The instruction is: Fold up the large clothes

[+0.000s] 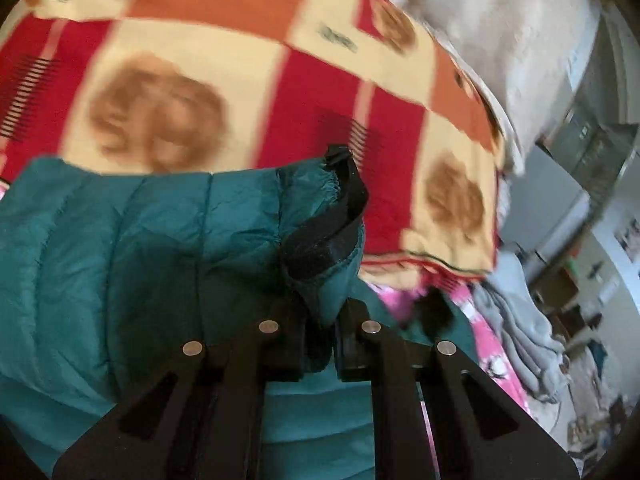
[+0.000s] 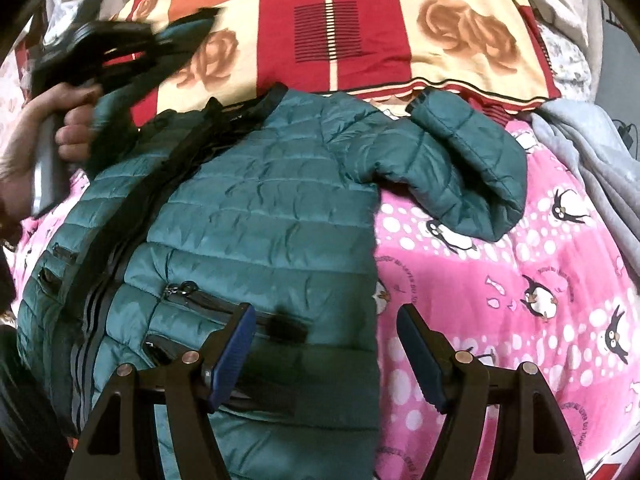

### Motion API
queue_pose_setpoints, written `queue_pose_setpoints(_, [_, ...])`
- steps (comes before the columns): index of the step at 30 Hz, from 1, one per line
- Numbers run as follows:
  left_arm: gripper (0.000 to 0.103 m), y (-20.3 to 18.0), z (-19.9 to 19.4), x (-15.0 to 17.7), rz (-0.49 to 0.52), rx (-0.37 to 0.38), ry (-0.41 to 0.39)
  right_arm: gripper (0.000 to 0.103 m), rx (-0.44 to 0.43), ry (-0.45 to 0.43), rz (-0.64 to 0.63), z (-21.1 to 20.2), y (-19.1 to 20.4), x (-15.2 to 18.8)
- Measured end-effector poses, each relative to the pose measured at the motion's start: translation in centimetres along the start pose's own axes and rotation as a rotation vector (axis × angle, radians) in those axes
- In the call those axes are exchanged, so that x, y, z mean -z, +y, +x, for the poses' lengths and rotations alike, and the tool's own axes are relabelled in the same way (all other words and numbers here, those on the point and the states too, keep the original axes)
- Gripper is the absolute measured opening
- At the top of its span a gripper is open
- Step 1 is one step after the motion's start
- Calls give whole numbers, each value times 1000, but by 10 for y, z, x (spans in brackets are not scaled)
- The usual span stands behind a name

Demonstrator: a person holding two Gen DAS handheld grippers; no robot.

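Left claw (image 1: 320, 344) clamped on jacket (image 1: 140, 240) cuff.

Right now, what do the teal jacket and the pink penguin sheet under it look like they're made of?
The teal jacket looks like thin nylon or polyester shell over padding: stitched puffy channels, a slight sheen, fine crinkles. The pink penguin sheet looks like matte printed woven fabric, maybe cotton or a blend; it lies flat without shine. The left gripper is shut on the jacket's cuff.
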State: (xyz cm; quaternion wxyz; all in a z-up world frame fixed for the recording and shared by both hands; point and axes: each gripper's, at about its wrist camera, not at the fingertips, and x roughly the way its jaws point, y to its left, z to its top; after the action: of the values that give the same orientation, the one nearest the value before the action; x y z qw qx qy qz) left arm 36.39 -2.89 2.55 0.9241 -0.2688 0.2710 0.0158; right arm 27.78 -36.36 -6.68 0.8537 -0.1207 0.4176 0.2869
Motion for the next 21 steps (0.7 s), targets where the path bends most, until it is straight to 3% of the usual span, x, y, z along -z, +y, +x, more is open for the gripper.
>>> queue_pose_setpoints(5, [9, -36, 62, 34, -9, 37, 121, 70, -13, 2, 21, -3, -13, 3])
queue_pose_setpoints(10, [9, -53, 98, 68, 10, 64, 209, 70, -19, 10, 36, -4, -25, 6])
queue_pose_setpoints(15, [10, -48, 115, 83, 6, 8, 298, 70, -17, 11, 65, -4, -36, 7])
queue_pose_setpoints(19, [46, -49, 111, 90, 11, 52, 367, 70, -1, 12, 68, -2, -35, 4])
queue_pose_setpoints(21, [53, -51, 96, 91, 18, 99, 362, 70, 15, 12, 71, -2, -34, 2])
